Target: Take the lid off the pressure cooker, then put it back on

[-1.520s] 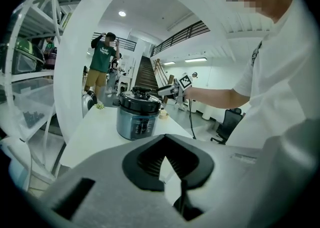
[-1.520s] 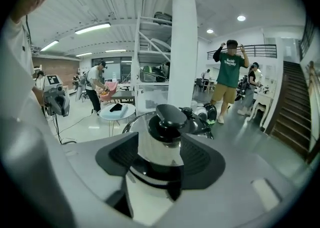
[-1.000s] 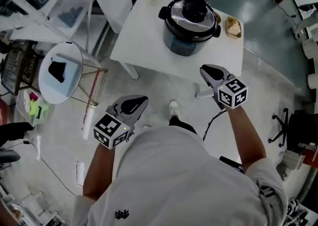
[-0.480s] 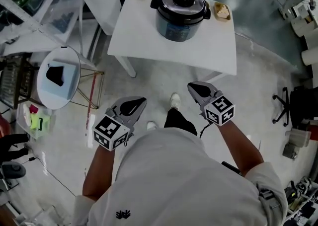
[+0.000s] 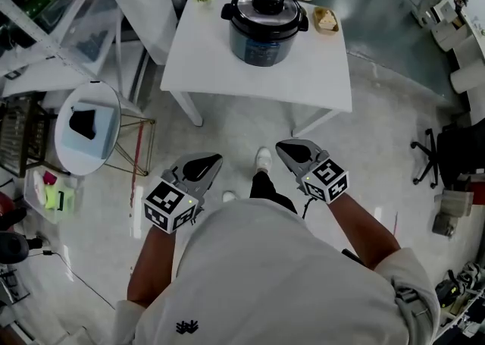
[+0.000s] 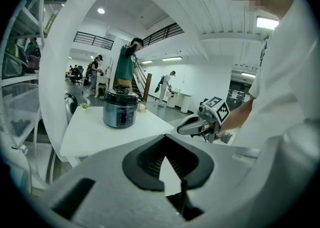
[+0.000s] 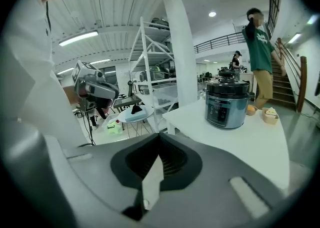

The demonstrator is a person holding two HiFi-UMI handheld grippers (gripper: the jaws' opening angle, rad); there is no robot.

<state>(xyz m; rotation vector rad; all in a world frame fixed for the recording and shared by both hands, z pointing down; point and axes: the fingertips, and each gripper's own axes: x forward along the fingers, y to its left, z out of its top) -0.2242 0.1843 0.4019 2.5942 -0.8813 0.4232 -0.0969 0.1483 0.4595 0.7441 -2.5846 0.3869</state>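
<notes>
Now, pressure cooker (image 5: 264, 25): upright on the white table (image 5: 303, 78), at 12 o'clock in your head view.
Lid (image 5: 265, 4): seated on the cooker.
Dish (image 5: 326, 20): just beside the cooker, at its 3 o'clock.
Right gripper (image 5: 280, 145): clenched on nothing, well apart from the table, at the cooker's 6 o'clock.
Left gripper (image 5: 215, 158): clenched, empty, at the cooker's 7 o'clock, near your body.

shirt (image 5: 265, 275): white, dark emblem (image 5: 186, 327) | left hand-held gripper (image 5: 217, 158), right hand-held gripper (image 5: 279, 145): grey, black-white marker cubes (image 5: 170, 205)

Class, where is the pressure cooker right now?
In the head view, the pressure cooker stands top centre on the white table, with a small tray just right of it.
</notes>
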